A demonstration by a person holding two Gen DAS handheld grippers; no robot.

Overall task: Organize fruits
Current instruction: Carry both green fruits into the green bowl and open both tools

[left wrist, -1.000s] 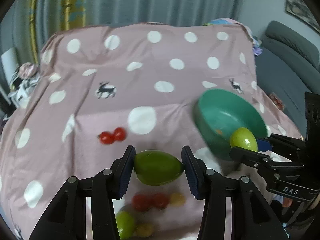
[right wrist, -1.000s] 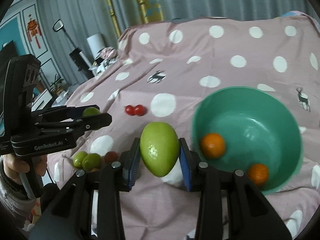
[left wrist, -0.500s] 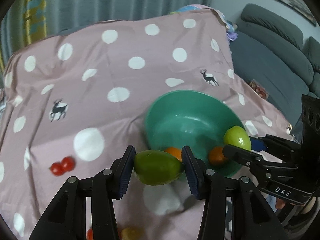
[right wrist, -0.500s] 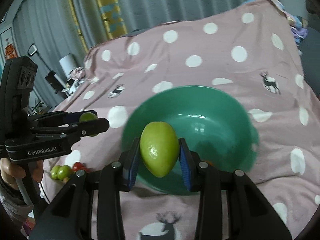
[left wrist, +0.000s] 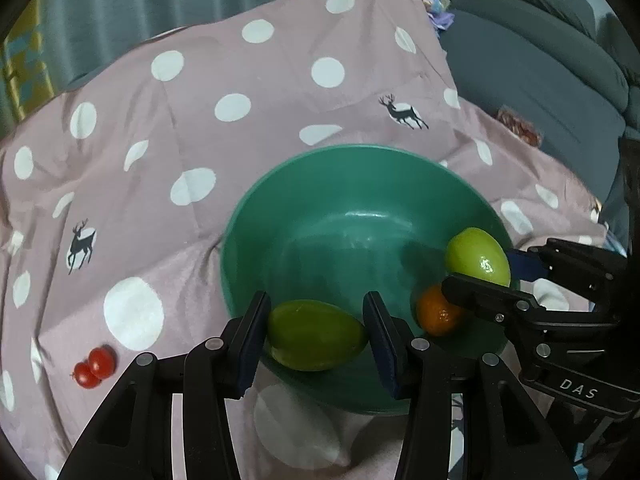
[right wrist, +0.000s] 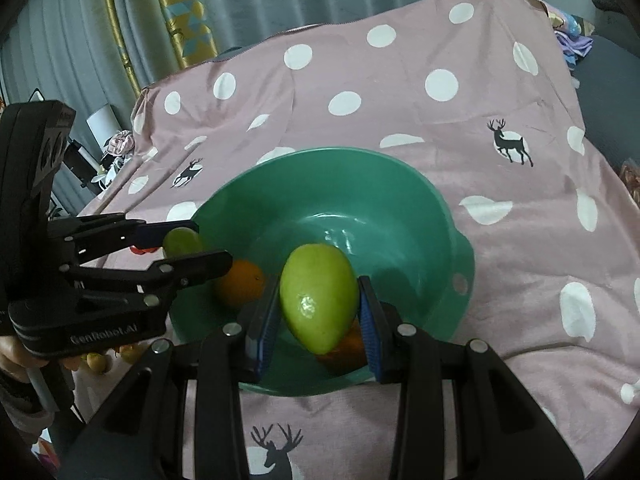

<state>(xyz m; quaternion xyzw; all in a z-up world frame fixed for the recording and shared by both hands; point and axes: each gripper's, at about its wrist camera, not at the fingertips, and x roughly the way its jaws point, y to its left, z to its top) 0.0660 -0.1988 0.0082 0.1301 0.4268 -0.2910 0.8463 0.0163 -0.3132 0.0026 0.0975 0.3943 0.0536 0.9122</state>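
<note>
A green bowl [left wrist: 340, 192] sits on the pink dotted cloth; it also shows in the right wrist view [right wrist: 400, 184]. My left gripper [left wrist: 316, 334] is shut on a dark green mango [left wrist: 316, 334] over the bowl's near rim. My right gripper [right wrist: 318, 312] is shut on a lighter green mango [right wrist: 318, 300] above the bowl's inside; the same mango shows in the left wrist view [left wrist: 478, 256]. An orange [right wrist: 240, 282] lies in the bowl, and a second orange [right wrist: 344, 350] is partly hidden under the right mango.
Two red cherry tomatoes [left wrist: 94, 366] lie on the cloth left of the bowl. Small yellow-green fruits [right wrist: 96, 360] peek out below the left gripper body. A grey sofa [left wrist: 540, 60] stands to the right, curtains behind.
Both grippers have moved with their mangoes from beside the bowl to over it. The bowl now fills the middle of both views.
</note>
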